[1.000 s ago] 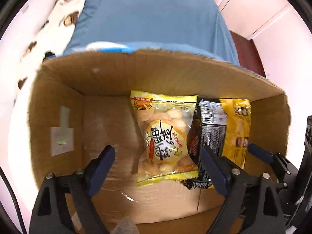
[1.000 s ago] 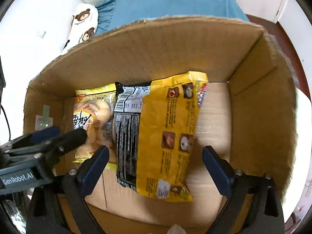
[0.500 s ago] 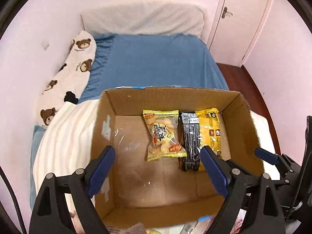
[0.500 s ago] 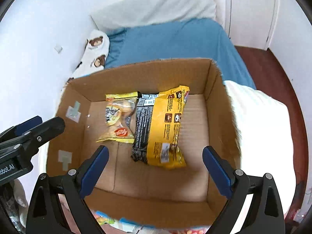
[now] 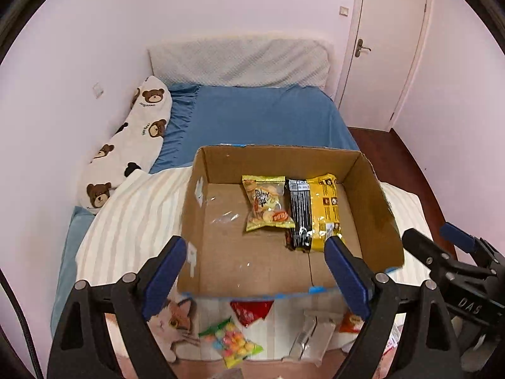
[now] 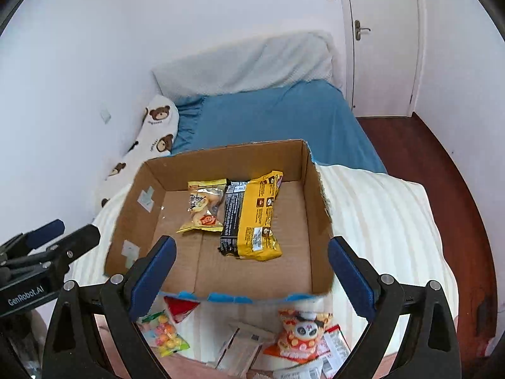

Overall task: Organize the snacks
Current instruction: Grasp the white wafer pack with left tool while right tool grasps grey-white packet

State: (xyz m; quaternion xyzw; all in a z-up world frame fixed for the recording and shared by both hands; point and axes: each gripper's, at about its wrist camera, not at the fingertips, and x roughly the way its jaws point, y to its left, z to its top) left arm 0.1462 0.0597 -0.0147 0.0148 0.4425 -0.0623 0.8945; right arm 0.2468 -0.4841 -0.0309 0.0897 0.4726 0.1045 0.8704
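Observation:
An open cardboard box (image 5: 221, 265) (image 6: 252, 271) sits on a bed. Inside lie a yellow snack bag (image 5: 266, 202) (image 6: 203, 207) and a black-and-yellow packet (image 5: 315, 211) (image 6: 252, 218), side by side. Loose snacks lie in front of the box: a colourful candy bag (image 5: 232, 344) (image 6: 162, 334), a red packet (image 5: 251, 311) (image 6: 180, 306), a clear packet (image 5: 311, 338) (image 6: 243, 347) and a panda packet (image 6: 303, 331). My left gripper (image 5: 254, 278) is open and empty, above the box's near side. My right gripper (image 6: 252, 278) is open and empty there too.
The box rests on a white striped blanket (image 5: 132, 221) (image 6: 378, 221) over a blue sheet (image 5: 262, 117). A bear-print pillow (image 5: 126, 145) lies along the left wall. A door (image 5: 388, 47) and dark wood floor (image 6: 426, 170) are at the right.
Both grippers have pulled up and back out of the box, both open and empty. The box now looks smaller and the loose snacks in front have come into view.

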